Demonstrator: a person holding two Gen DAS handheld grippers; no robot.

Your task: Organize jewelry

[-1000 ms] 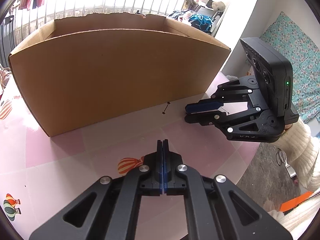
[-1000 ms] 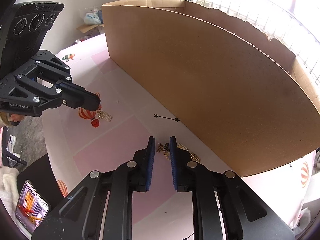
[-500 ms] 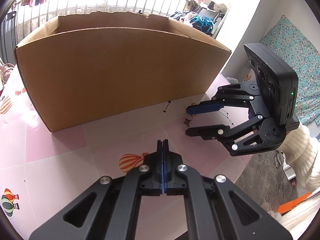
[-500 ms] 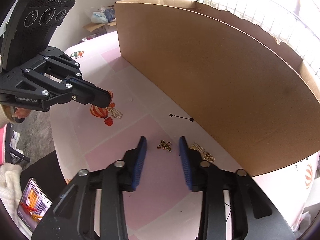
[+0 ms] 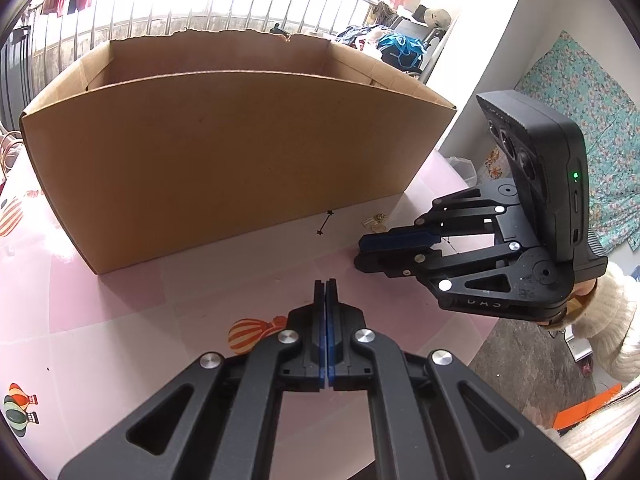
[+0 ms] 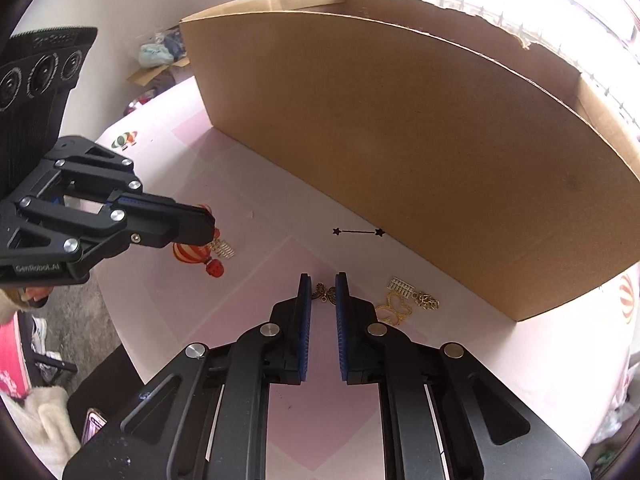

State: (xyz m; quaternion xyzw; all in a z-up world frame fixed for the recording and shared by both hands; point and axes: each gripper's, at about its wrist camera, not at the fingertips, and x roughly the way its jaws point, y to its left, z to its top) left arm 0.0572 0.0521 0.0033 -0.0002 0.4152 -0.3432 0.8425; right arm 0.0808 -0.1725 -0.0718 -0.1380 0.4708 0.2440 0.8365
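Observation:
A small bronze butterfly charm (image 6: 325, 293) lies on the pink table between the tips of my right gripper (image 6: 322, 286), whose jaws stand a little apart around it. Whether they touch it I cannot tell. Several gold charms (image 6: 404, 300) lie just to its right near the cardboard box (image 6: 420, 132); they also show in the left wrist view (image 5: 374, 221). A gold comb-like charm (image 6: 223, 247) lies by a red bead (image 6: 214, 269) under my left gripper (image 6: 200, 228). My left gripper (image 5: 325, 284) is shut and empty, hovering above the table. My right gripper (image 5: 362, 248) shows there too.
The large open cardboard box (image 5: 224, 152) stands at the back of the table. A thin black pin with two star ends (image 6: 359, 232) lies before it. The table edge (image 6: 120, 320) runs close on the left, with floor clutter beyond it.
My right gripper opened wide half a second ago and has since narrowed around the butterfly charm, lowering toward the table. My left gripper stayed shut and drifted slightly.

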